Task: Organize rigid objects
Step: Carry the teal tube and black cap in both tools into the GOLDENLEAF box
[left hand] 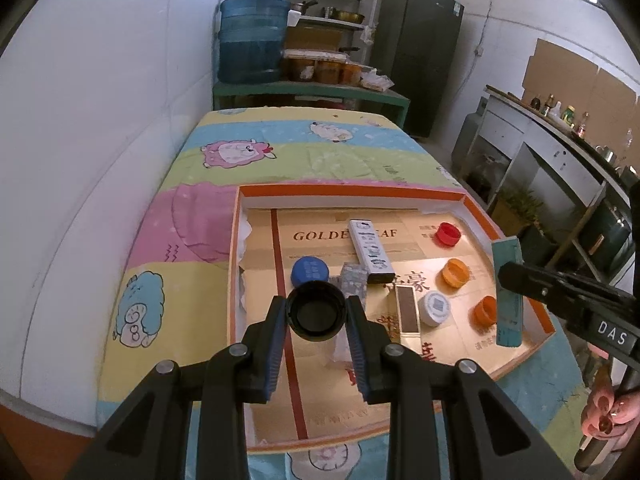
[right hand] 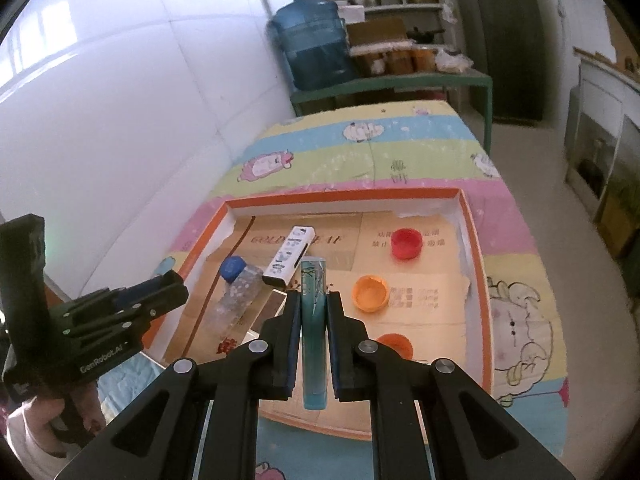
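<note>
Caps and boxes gathered in orange-rimmed tray

Black cap [left hand: 316, 311] clamped mouth-up between left gripper [left hand: 316, 320] pads, held above near-left part of orange-rimmed tray [left hand: 352, 191]. Teal box [right hand: 315, 332] pinched on edge between right gripper [right hand: 313, 308] fingers, jaws closed tight against its narrow sides, raised over tray's near right part.

Just beyond left fingertips: blue cap [left hand: 310, 272] on clear bottle [right hand: 236, 300] lying flat, with small grey patterned block [left hand: 354, 278] alongside. Right of those fingers: brown-faced matchbox [left hand: 407, 312], white cap [left hand: 435, 307], then two orange caps [left hand: 456, 273] [left hand: 486, 312]. Farther ahead: long white box [left hand: 370, 251] lying slantwise over "GOLDEN LEAF" lettering, and red cap [left hand: 448, 235] toward far right corner. Beneath tray: cartoon-sheep cloth [left hand: 320, 148]. Beyond that: blue water jug [left hand: 252, 36] on green bench.
</note>
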